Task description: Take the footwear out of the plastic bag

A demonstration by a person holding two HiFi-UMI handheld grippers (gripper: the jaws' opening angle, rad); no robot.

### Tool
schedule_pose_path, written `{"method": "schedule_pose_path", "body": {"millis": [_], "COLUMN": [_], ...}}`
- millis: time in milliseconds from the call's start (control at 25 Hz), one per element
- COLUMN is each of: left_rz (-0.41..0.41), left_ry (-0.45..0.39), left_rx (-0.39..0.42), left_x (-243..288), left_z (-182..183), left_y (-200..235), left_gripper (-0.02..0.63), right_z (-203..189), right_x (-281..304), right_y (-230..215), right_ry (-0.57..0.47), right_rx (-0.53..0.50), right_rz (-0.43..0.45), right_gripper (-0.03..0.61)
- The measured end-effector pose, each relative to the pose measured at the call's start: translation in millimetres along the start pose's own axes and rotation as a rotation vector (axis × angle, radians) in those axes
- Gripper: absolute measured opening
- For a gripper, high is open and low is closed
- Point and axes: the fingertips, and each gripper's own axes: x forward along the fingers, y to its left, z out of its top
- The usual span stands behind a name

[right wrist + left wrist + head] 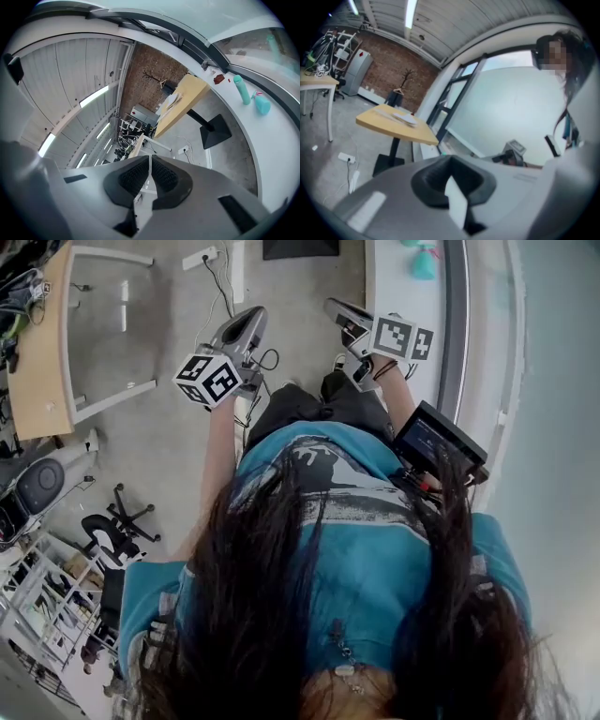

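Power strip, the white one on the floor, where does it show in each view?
Head view: the power strip is at the top edge, left of centre.
Left gripper view: lower left, on the grey floor.
Right gripper view: just right of centre, small, on the floor.
Shared landmark: the wooden table with white legs stands near it.

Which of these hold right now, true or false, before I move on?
1. The left gripper has its jaws shut on nothing. True.
2. The right gripper grips a plastic bag. False: its jaws are shut and empty, and no bag shows.
3. Two teal bottles stand on the white ledge. True.
4. Footwear lies on the yellow wooden-topped table. False: only flat pale sheets lie there.
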Motion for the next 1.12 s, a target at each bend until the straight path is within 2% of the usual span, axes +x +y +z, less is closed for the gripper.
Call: {"method": "schedule_pose_path", "body": {"millis": [240,520,680,880,1120], "left_rz": [-0.008,-0.03,-0.049,-0.072,-0.096], "left_ry": [0.016,0.001,-0.01,-0.019,-0.047], "left_rx": [0.036,0.031,0.022,0.024,0.04], "left_x": [-5,-91,-107,-149,-157], "left_z": [1,-23,-13,-33,-19], "left_y": [-3,18,20,44,30], "left_gripper": [-0.002,-0.002,-0.002,-0.002,-0.002], "right_z": [-1,-82,-90,-134,-130], "right_x": [2,21,23,46,36], "right_y": [7,47,63,73,91], "right_ry": [-0.01,-0.026,-0.035,-0.048,-0.058], "right_rx": [-0.009,0.003,0.018,0.004,-0.024], "right_rz": [-0.001,-0.015,-0.033,-0.051,-0.065], "right_gripper": [0.029,0.029,0.02,0.02,0.02]}}
